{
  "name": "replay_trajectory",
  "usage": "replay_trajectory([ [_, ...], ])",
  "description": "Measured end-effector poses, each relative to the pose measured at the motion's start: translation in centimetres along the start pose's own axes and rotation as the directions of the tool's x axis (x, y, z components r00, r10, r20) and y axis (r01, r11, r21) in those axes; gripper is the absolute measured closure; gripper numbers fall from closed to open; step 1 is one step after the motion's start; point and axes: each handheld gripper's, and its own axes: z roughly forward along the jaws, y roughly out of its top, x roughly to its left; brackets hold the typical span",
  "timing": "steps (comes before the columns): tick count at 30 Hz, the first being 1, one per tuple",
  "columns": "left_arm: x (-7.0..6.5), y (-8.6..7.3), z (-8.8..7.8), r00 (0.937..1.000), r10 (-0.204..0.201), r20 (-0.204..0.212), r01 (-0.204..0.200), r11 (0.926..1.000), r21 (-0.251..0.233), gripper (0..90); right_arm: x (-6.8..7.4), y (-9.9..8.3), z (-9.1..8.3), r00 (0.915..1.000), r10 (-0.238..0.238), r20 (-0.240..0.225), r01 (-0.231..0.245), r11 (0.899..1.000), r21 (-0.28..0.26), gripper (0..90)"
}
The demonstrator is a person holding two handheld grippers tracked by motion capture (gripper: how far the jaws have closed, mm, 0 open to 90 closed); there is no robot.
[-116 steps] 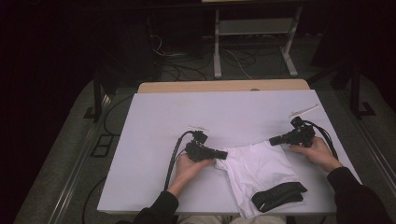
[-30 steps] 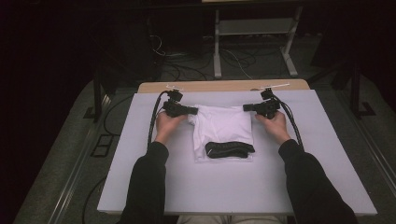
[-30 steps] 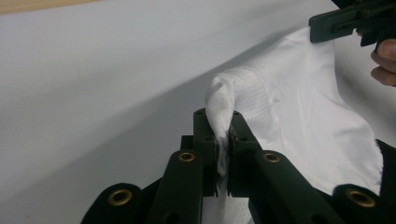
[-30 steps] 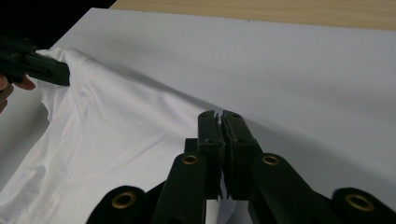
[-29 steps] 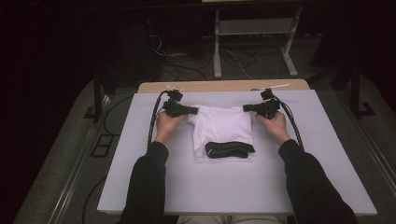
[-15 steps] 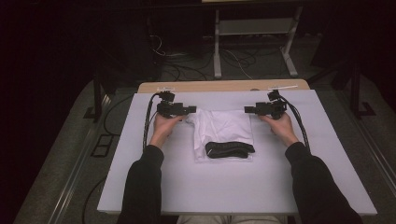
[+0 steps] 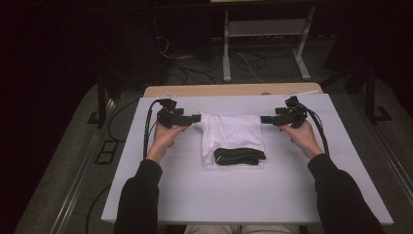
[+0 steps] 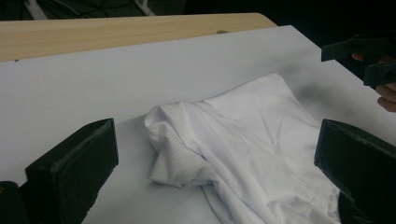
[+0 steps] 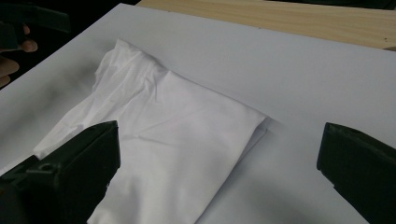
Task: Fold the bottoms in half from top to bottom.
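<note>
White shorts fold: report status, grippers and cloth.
Left gripper and right gripper open, jaws just opened, nothing between them. White shorts folded flat on the white board, black waistband on the near end. Nothing in the way.

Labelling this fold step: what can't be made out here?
- White garment: type unclear, folded over itself; its near end is cut off in both gripper views.
- Black waistband: too small in the high view for detail.
- Left gripper, right gripper: pads tiny, dark.
</note>
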Motion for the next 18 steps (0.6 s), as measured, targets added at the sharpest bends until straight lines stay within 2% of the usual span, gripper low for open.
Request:
replay_trajectory([
  [5, -0.7, -0.1, -0.8, 0.9998, 0.019, -0.005, -0.019, 0.9997, -0.018, 0.0, 0.6, -0.3, -1.3, 0.9998, -0.017, -0.005, 0.017, 1.000, -0.003, 0.0],
  [10, -1.3, -0.3, -1.4, 0.9986, 0.050, -0.016, -0.050, 0.9987, -0.009, 0.0, 1.3, -0.8, -2.4, 0.9993, -0.036, -0.012, 0.036, 0.999, 0.000, 0.0],
  [13, -1.9, -0.3, -2.1, 0.9983, 0.055, -0.017, -0.056, 0.9983, -0.019, 0.0, 1.6, -1.0, -2.9, 0.9989, -0.043, -0.015, 0.043, 0.999, -0.001, 0.0],
  [18, -3.1, -0.1, -3.1, 0.9959, 0.089, -0.015, -0.089, 0.9957, -0.025, 0.0, 2.1, -1.4, -3.7, 0.9983, -0.055, -0.017, 0.055, 0.998, -0.005, 0.0],
])
